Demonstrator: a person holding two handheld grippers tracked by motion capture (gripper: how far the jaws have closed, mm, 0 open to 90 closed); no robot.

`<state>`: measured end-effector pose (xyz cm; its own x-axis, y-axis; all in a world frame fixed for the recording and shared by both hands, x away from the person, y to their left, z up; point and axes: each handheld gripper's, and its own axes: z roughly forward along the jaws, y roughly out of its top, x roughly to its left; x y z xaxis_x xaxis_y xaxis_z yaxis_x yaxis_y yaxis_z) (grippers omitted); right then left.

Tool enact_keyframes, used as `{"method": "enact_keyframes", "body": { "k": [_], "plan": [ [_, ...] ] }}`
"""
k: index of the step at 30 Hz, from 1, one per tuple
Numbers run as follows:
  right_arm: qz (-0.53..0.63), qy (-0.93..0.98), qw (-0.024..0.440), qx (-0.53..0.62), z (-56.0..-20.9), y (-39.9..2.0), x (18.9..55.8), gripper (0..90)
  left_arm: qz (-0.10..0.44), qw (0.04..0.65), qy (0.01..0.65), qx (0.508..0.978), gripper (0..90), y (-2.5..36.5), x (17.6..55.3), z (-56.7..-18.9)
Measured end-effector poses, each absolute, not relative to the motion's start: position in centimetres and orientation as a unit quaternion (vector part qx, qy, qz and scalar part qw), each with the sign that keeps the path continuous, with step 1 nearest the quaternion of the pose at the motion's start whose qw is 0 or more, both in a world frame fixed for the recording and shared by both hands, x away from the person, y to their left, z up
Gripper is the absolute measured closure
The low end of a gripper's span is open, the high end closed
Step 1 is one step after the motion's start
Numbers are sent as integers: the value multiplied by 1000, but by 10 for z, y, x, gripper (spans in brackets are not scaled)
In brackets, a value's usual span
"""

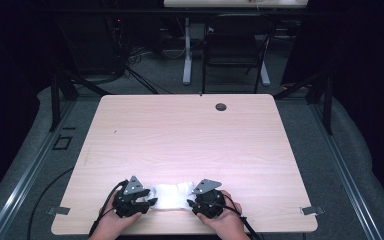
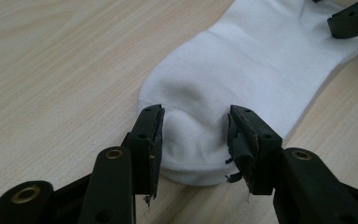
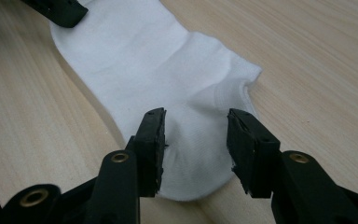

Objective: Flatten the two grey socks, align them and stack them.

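Note:
A white sock [image 1: 170, 195] lies flat on the wooden table [image 1: 190, 130] near its front edge, stretched left to right between my two grippers. My left gripper [image 1: 149, 202] is open at the sock's left end; in the left gripper view its jaws straddle that rounded end of the sock [image 2: 242, 65], with the gripper [image 2: 195, 135] low over the fabric. My right gripper [image 1: 190, 204] is open at the sock's right end; in the right gripper view its jaws stand on either side of the cuff end of the sock [image 3: 168, 60], gripper [image 3: 195, 135] just above it.
A round cable hole [image 1: 221, 107] sits near the table's far edge. Behind the table stand a black chair [image 1: 235, 47] and a white desk leg [image 1: 187, 50]. Metal clips [image 1: 311, 210] sit at the front corners. Cables trail off the near left side.

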<state>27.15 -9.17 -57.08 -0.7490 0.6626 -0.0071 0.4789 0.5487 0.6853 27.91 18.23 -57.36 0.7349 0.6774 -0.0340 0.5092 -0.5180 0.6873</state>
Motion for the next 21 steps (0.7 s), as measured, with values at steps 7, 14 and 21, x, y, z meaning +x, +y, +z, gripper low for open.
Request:
{"method": "enact_keyframes", "body": {
  "k": [7,14,21],
  "plan": [
    [341,870,131,332,-573,-93,273,570,125,349,340,864,544,181,279,-575],
    [348,866,131,335,-574,-93,275,575,130,352,343,861,543,180,282,-576],
    [348,864,132,338,-574,-95,284,574,133,354,351,857,541,177,293,-576]
  ]
}}
